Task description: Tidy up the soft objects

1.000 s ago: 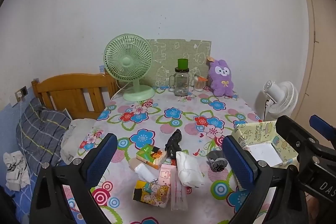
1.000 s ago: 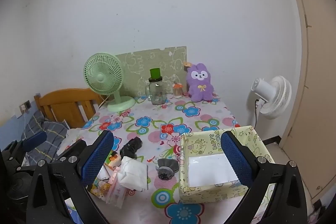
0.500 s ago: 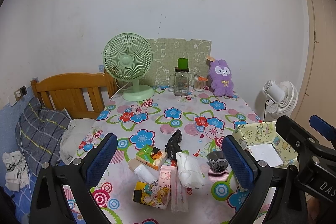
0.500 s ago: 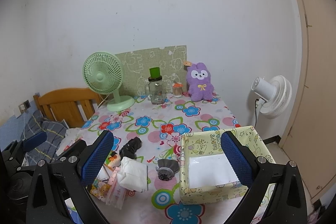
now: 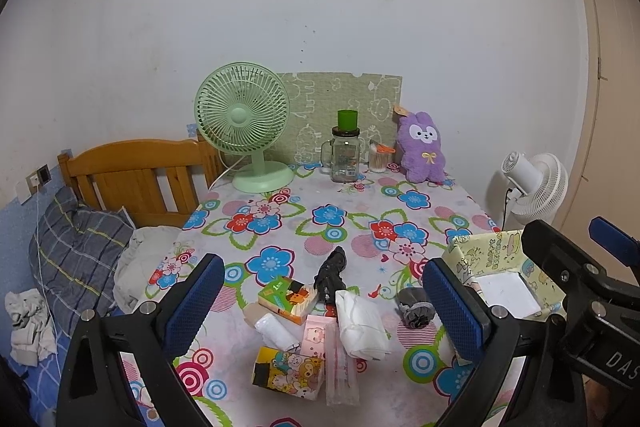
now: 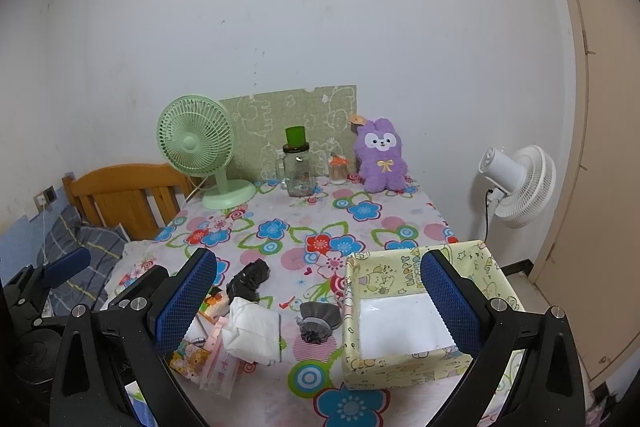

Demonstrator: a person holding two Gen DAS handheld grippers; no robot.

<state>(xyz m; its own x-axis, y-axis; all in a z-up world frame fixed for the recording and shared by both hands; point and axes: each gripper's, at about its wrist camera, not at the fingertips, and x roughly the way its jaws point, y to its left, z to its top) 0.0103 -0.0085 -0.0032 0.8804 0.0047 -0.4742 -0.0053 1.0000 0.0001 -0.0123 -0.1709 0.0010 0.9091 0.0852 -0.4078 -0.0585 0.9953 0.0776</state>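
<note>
On the flowered tablecloth lies a pile: a white folded cloth, a black sock, a rolled grey sock, tissue packs and a pink packet. A yellow patterned box stands open to the right, only a white liner visible inside. My left gripper is open, held above the pile. My right gripper is open, spanning the grey sock and the box's left half. Both hold nothing.
At the table's back stand a green fan, a glass jar with a green cup, a small jar and a purple plush rabbit. A wooden headboard and bedding are left; a white floor fan is right.
Both views have shifted only slightly; the objects on the table have not moved and both grippers stay open.
</note>
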